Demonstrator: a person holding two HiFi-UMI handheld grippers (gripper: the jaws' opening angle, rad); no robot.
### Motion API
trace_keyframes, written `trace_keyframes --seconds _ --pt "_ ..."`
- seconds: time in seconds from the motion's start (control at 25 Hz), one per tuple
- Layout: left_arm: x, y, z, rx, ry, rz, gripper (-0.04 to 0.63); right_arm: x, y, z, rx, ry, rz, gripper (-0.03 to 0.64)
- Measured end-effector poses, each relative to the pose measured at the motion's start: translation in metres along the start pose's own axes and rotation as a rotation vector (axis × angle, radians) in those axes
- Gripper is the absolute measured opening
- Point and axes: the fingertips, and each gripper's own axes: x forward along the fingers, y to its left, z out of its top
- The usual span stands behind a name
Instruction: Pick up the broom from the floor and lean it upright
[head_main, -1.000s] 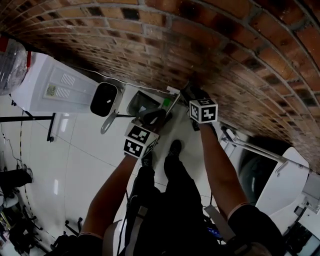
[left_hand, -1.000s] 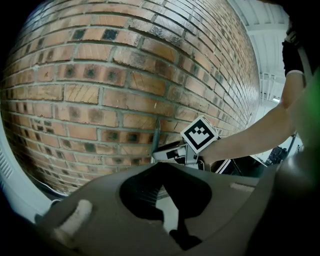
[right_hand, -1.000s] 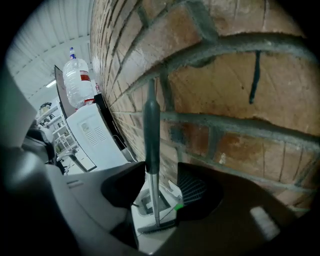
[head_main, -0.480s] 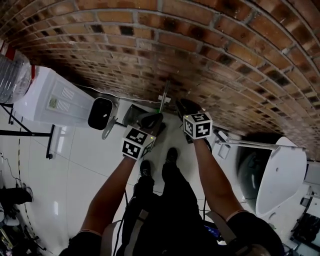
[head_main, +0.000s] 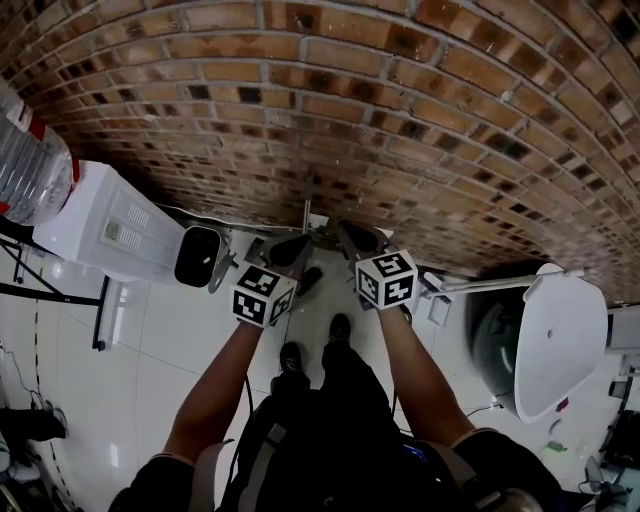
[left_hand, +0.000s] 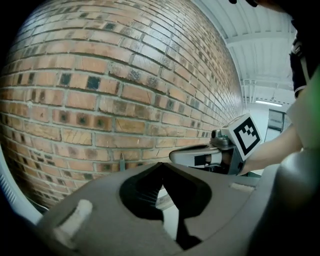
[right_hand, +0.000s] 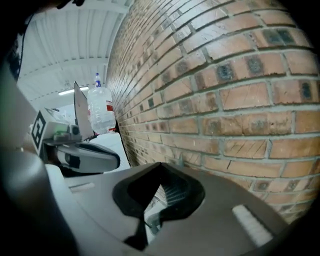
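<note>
The broom's thin handle stands upright against the brick wall, just beyond both grippers. Its top shows as a small stick on the bricks in the left gripper view and in the right gripper view. My left gripper is just left of the handle, its jaw tips meeting with nothing between them. My right gripper is just right of it, also shut and empty. Neither touches the broom. The broom's head is hidden behind the grippers.
A white water dispenser with a large bottle stands at the left by the wall. A black-and-white object sits beside it. A white round appliance is at the right. The person's shoes are on the white floor below the grippers.
Both grippers have risen and drawn together near the wall. The right gripper, earlier at the broom handle, is off it. The handle now stands upright on the bricks.
</note>
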Motion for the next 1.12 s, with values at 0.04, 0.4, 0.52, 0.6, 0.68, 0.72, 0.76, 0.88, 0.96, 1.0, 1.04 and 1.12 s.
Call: trace_keyframes --seconds 0.04,0.4,0.52,0.6,0.68,0.72,0.76,0.88,0.96,1.0,1.04,1.12 --pt "-0.002 -0.001 0.006 0.005 -0.011 -0.002 0.0 -0.004 0.005 0.005 -0.001 -0.019 0.008 0.005" --pt "-0.031 -0.017 0.032 0.029 -0.066 -0.016 0.0 -0.041 0.051 0.04 -0.029 -0.13 0.061 0.005" --pt "-0.039 -0.022 0.035 0.032 -0.072 -0.018 0.0 -0.049 0.057 0.046 -0.04 -0.147 0.064 0.005" --pt "-0.044 -0.024 0.036 0.031 -0.078 -0.019 0.0 -0.052 0.061 0.049 -0.045 -0.154 0.063 0.005" --pt "-0.048 -0.027 0.037 0.029 -0.085 -0.021 0.0 -0.055 0.065 0.051 -0.049 -0.162 0.062 0.005" --pt "-0.05 -0.028 0.038 0.03 -0.087 -0.022 0.0 -0.057 0.066 0.052 -0.05 -0.166 0.062 0.005" --pt "-0.051 -0.029 0.039 0.03 -0.09 -0.023 0.0 -0.058 0.068 0.054 -0.051 -0.17 0.062 0.005" --pt "-0.056 -0.032 0.041 0.032 -0.099 -0.025 0.0 -0.062 0.072 0.057 -0.057 -0.182 0.065 0.005" --pt "-0.059 -0.033 0.043 0.032 -0.106 -0.025 0.0 -0.064 0.074 0.06 -0.06 -0.189 0.065 0.005" --pt "-0.06 -0.034 0.044 0.032 -0.11 -0.026 0.0 -0.065 0.075 0.061 -0.061 -0.192 0.066 0.005" --pt "-0.061 -0.035 0.045 0.032 -0.113 -0.026 0.0 -0.066 0.076 0.062 -0.062 -0.195 0.065 0.005" --pt "-0.063 -0.036 0.047 0.033 -0.119 -0.026 0.0 -0.069 0.078 0.064 -0.064 -0.201 0.064 0.005"
